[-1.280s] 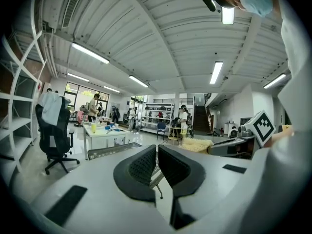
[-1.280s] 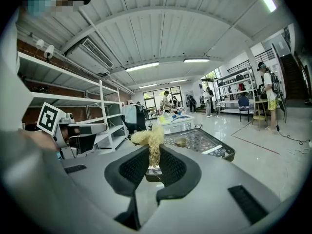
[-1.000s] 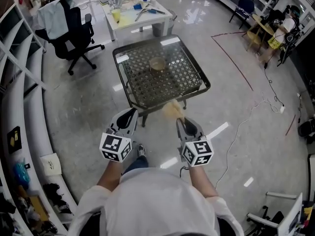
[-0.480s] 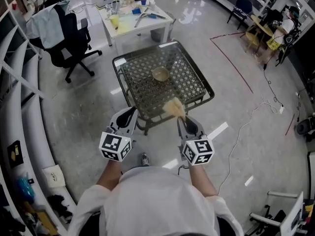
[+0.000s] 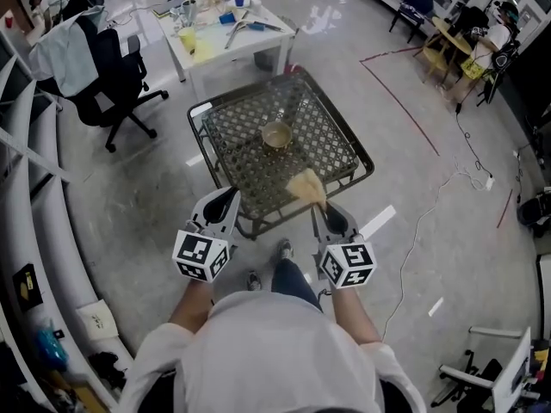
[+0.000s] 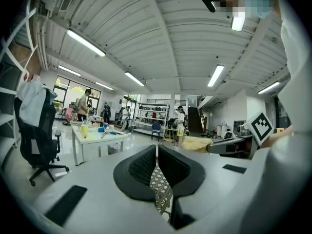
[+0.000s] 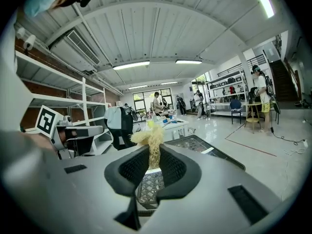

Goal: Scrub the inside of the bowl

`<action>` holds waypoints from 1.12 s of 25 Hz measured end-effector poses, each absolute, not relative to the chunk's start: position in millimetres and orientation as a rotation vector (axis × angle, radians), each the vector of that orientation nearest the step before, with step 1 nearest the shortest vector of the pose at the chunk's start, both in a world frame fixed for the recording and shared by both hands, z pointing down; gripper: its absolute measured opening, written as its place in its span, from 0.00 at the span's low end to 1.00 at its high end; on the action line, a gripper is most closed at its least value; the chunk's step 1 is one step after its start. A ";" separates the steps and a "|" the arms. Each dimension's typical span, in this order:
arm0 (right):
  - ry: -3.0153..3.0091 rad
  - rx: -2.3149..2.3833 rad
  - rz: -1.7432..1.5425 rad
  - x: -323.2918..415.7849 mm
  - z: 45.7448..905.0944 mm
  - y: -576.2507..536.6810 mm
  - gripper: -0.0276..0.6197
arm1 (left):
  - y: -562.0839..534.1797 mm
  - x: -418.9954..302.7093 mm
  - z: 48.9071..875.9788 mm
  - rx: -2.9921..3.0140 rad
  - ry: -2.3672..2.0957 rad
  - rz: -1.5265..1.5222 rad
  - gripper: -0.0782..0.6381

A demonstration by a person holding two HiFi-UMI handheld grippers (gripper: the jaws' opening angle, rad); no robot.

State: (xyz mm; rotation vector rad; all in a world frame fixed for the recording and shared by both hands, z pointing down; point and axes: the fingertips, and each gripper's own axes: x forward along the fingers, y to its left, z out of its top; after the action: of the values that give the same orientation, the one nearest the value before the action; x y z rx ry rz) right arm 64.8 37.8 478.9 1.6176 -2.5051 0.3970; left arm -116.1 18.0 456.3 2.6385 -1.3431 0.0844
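Office chair (image 5: 110, 67): black, on castors, far left of the head view; a pale cloth (image 5: 58, 52) hangs over its back.
White table (image 5: 225, 34): beyond the chair, its top crowded with small items too small to tell.
Left arm: stretched forward from the shoulder in a white sleeve, forearm bare, wrist straight.
Left gripper (image 5: 232, 194): held close to level, nose dipping slightly, pointing at the near left corner of the lattice table; marker cube (image 5: 202, 257) at the rear, toward the person.
Left gripper, jaws: the 2 pads are together with nothing between them, as the left gripper view (image 6: 156, 154) shows.
Lattice table (image 5: 365, 157): dark metal frame with a diamond-mesh top, set cornerwise ahead of both grippers.
Bowl (image 5: 276, 134): small, metal-coloured, upright near the middle of the mesh top; well apart from both grippers.
Shoes: 1 foot (image 5: 284, 249) is forward on the grey floor between the 2 grippers, the other (image 5: 251, 280) is just behind it.
Scrubber (image 5: 306, 186): pale yellow, fibrous; it sticks out ahead of the right gripper, over the table's near edge.
Right arm: stretched forward parallel to the left, white sleeve, forearm bare.
Right gripper (image 5: 319, 209): level with the left one, nose tipped a little lower; marker cube (image 5: 347, 265) at the rear.
Right gripper, jaws: the 2 pads are clamped on the scrubber's lower stem (image 7: 154, 156), its frayed head rising above them.
Red tape line (image 5: 400, 100): on the floor, right of the table.
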 end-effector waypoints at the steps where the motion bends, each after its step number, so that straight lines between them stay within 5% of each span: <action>1: -2.505 1.619 0.398 66.2 479.2 32.4 0.15 | 12.7 -114.9 457.5 2.636 -1.340 0.086 0.17; 28: -2.642 1.393 0.399 88.4 486.6 -175.6 0.15 | -170.7 -77.8 462.9 2.548 -1.506 0.113 0.17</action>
State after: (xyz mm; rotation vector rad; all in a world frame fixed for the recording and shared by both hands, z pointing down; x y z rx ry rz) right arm 88.4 -175.6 486.6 1.3926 -2.6417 0.3985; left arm -77.8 -170.7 462.9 2.5481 -1.5063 0.1127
